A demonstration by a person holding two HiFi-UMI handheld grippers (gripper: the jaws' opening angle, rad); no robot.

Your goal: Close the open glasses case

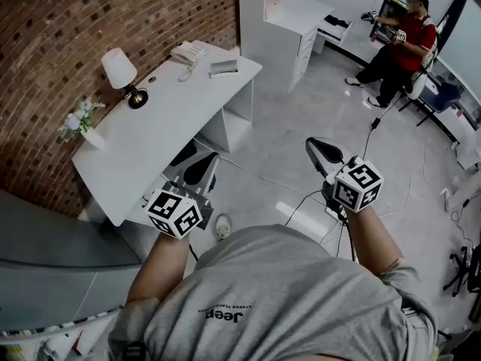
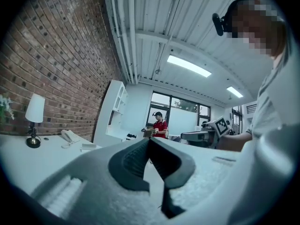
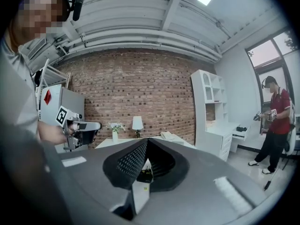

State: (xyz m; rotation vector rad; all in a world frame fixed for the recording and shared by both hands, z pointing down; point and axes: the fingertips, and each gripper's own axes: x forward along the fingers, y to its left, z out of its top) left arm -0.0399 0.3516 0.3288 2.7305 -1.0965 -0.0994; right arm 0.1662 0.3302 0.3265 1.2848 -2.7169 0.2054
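Note:
A small grey case-like thing (image 1: 223, 67), which may be the glasses case, lies near the far end of the white desk (image 1: 150, 141); whether it is open I cannot tell. In the left gripper view it is a small flat shape (image 2: 87, 146). My left gripper (image 1: 204, 162) is held level beside the desk's near corner, its jaws shut and empty (image 2: 149, 140). Over the floor to the right, my right gripper (image 1: 314, 144) also has its jaws shut on nothing (image 3: 146, 140). Both are well short of the case.
On the desk stand a white lamp (image 1: 122, 74), a vase of flowers (image 1: 83, 123) and a telephone (image 1: 188, 52). A white shelf unit (image 1: 282, 21) stands beyond it. A person in red (image 1: 402, 40) sits at the far right. Cables (image 1: 301, 201) cross the floor.

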